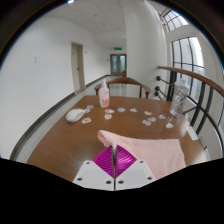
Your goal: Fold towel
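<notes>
A pale pink towel [150, 148] lies on the brown wooden table [70, 145], spreading from my fingers out to the right. My gripper [114, 152] is at the towel's near left corner. Its magenta pads [104, 165] are pressed together with only a thin line between them, and the towel's edge runs in between the fingertips. The pinched corner is lifted a little off the table. The part of the towel inside the pads is hidden.
Beyond the towel stand a pink bottle [103, 97], a white rounded object [75, 115], a clear bottle [180, 100] and several small scattered pieces [122, 111]. A chair [127, 87] stands at the far side. Windows line the right wall.
</notes>
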Demonstrator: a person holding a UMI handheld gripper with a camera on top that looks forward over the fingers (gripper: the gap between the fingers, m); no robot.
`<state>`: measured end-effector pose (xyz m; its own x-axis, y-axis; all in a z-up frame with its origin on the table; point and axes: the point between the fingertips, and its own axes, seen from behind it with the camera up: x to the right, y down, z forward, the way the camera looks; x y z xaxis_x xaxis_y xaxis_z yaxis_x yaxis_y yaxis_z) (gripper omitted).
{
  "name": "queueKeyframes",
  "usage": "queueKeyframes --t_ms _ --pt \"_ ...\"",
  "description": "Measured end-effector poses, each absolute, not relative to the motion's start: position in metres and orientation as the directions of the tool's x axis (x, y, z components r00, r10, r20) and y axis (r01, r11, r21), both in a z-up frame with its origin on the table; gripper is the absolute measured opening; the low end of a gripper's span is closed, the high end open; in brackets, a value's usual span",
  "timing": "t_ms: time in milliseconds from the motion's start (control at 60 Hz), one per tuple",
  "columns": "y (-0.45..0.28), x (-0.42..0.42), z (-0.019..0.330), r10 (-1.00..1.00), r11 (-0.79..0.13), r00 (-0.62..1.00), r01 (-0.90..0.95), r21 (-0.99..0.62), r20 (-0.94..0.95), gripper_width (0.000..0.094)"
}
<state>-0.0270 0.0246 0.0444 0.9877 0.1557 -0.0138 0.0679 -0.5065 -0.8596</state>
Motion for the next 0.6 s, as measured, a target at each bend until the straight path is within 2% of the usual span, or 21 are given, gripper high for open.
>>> queueKeyframes --t_ms 117,200,417,550,567,583,600 --pt "0.028 0.023 0.075 0.087 -0.472 0.996 0.009 -0.882 -0.036 0.0001" --pt "0.029 0.068 0.078 0.015 -0.470 0.999 -0.028 -0.882 -0.040 0.0001" --pt "0.028 0.155 0.012 -0.090 -0.590 0.996 -0.039 -0.807 0.018 0.0015" --pt "0.031 0.167 0.005 -0.115 -0.582 0.993 -0.047 -0.812 0.025 0.0031" --pt "0.031 0.168 0.005 -0.122 -0.579 0.992 -0.051 -0.814 0.024 0.0057" --pt "0.031 0.169 0.006 -0.128 -0.576 0.991 -0.053 -0.816 0.025 0.0181" --pt "0.031 0.171 0.007 -0.136 -0.572 0.990 -0.056 -0.818 0.028 0.0266"
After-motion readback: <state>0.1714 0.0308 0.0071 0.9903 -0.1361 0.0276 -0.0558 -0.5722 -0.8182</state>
